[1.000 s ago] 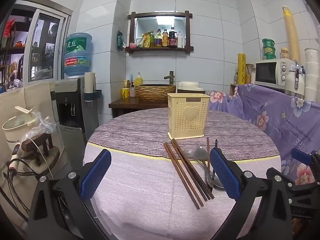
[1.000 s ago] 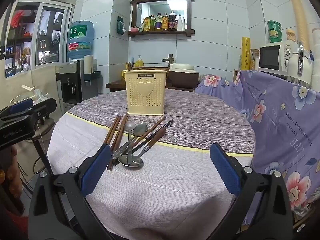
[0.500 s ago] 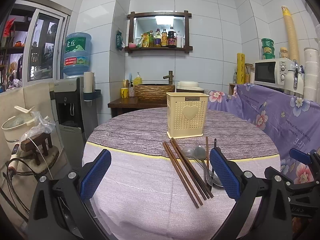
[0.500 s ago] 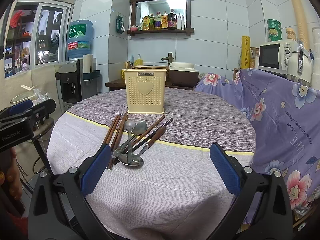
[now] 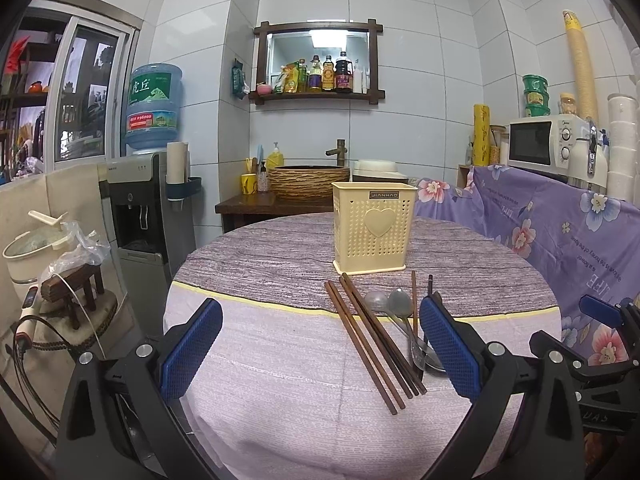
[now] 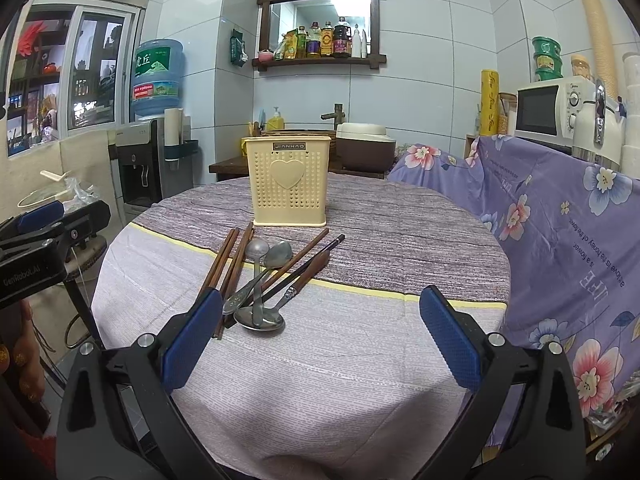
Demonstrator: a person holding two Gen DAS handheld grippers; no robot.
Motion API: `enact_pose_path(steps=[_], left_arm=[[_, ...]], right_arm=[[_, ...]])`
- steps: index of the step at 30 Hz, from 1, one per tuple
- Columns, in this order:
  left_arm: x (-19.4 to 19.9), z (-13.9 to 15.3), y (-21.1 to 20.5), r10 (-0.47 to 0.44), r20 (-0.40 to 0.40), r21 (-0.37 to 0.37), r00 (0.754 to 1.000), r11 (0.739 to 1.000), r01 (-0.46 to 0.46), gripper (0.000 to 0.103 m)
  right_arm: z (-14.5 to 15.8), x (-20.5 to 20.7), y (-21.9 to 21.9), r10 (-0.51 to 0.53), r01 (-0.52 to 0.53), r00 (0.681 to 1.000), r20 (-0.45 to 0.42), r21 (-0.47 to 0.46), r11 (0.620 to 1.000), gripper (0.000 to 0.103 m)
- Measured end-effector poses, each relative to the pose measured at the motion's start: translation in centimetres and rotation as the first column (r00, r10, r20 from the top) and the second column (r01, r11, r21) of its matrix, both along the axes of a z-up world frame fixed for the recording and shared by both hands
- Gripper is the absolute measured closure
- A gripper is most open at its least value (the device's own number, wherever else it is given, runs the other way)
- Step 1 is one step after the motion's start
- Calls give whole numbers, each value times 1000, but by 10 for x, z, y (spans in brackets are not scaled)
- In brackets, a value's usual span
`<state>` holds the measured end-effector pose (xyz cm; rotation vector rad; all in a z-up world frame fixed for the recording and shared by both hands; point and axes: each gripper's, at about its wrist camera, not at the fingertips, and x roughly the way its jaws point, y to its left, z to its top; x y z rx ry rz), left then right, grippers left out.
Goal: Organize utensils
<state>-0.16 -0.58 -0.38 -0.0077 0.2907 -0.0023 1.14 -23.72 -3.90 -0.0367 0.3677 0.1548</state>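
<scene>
A cream perforated utensil holder (image 5: 374,232) (image 6: 289,182) stands upright on the round table. In front of it lie brown chopsticks (image 5: 368,340) (image 6: 226,268), metal spoons (image 5: 400,308) (image 6: 260,280) and a dark-handled utensil (image 6: 306,276), in a loose pile. My left gripper (image 5: 320,348) is open and empty, low over the table's near edge, left of the pile. My right gripper (image 6: 320,340) is open and empty, near the table's edge just short of the pile. The left gripper also shows at the left edge of the right wrist view (image 6: 48,232).
The table (image 5: 260,360) (image 6: 360,360) has a purple striped cloth. A purple floral sheet (image 5: 560,232) covers furniture at the right, with a microwave (image 5: 548,144) on top. A water dispenser (image 5: 144,208) and a rice cooker (image 5: 32,248) stand at the left.
Both grippers have drifted slightly. The pile and the holder sit a little closer in the right wrist view. Nothing was taken hold of.
</scene>
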Motion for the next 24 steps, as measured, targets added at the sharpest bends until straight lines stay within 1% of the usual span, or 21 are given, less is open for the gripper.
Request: enact_pose_path(steps=[24], left_arm=[[1,-2,-1,2,-2,3,1000,1000,-2,5]], right_arm=[[-3,0,0,-2,2,1000,-3,1,1000,6]])
